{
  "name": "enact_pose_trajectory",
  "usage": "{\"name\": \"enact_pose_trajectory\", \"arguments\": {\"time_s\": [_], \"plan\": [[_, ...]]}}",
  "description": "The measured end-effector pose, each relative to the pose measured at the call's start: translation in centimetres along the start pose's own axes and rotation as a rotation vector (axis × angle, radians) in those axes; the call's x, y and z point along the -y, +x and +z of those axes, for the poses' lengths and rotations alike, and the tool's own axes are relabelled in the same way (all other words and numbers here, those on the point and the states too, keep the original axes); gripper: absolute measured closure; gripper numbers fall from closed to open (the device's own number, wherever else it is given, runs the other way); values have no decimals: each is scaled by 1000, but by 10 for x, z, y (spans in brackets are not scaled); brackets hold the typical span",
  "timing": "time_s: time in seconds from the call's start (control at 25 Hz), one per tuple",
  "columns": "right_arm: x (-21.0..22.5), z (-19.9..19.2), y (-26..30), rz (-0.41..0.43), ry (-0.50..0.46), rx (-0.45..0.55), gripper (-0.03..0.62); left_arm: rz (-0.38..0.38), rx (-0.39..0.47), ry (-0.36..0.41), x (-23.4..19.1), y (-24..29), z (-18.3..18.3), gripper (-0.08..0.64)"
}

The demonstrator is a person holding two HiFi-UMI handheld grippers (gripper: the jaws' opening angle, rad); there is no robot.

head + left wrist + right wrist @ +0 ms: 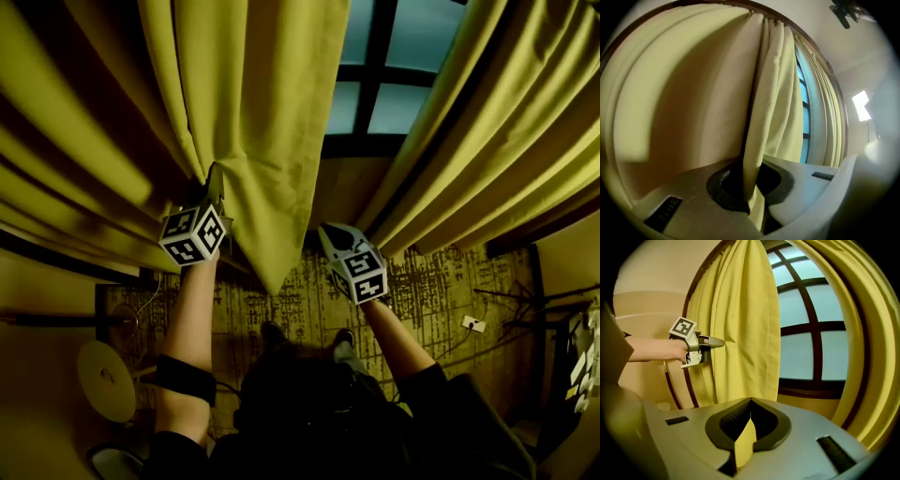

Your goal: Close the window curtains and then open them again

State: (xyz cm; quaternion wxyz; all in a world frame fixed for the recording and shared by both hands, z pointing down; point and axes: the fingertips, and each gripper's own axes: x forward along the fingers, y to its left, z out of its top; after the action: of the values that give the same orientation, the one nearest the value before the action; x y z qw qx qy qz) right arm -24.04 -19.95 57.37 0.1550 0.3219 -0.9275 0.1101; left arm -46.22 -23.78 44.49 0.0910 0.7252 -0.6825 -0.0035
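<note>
The left tool (751,190) is clamped on the inner edge of the left curtain (253,112). The right tool (743,439) is clamped on a fold of the right curtain (487,150). The window (398,56) is exposed between them. The edges are judged to be gripped so that each panel can be drawn sideways.

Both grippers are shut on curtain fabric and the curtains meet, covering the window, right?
No: the left curtain and right curtain stand apart; the head view shows window panes between them. The left gripper and right gripper do grip fabric.
</note>
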Motion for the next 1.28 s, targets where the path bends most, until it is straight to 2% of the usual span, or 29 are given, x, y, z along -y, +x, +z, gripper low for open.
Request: {"name": "enact_pose_trajectory", "arguments": {"time_s": [0.2, 0.36, 0.52, 0.76, 1.12, 1.28], "plan": [[-25, 7, 20, 45, -23, -5, 592, 34, 33, -28, -41, -20, 15, 557], [-37, 6, 34, 75, -44, -12, 592, 99, 66, -87, -84, -38, 27, 557], [-47, 9, 46, 103, -58, -11, 592, 170, 94, -104, -123, -58, 42, 557], [-63, 16, 66, 148, -71, -9, 592, 223, 140, -152, -163, -80, 56, 555], [-72, 21, 82, 178, -91, -18, 592, 269, 222, -285, -209, -100, 67, 554], [-70, 19, 85, 181, -90, -27, 592, 314, 257, -375, -234, -113, 61, 552]]}}
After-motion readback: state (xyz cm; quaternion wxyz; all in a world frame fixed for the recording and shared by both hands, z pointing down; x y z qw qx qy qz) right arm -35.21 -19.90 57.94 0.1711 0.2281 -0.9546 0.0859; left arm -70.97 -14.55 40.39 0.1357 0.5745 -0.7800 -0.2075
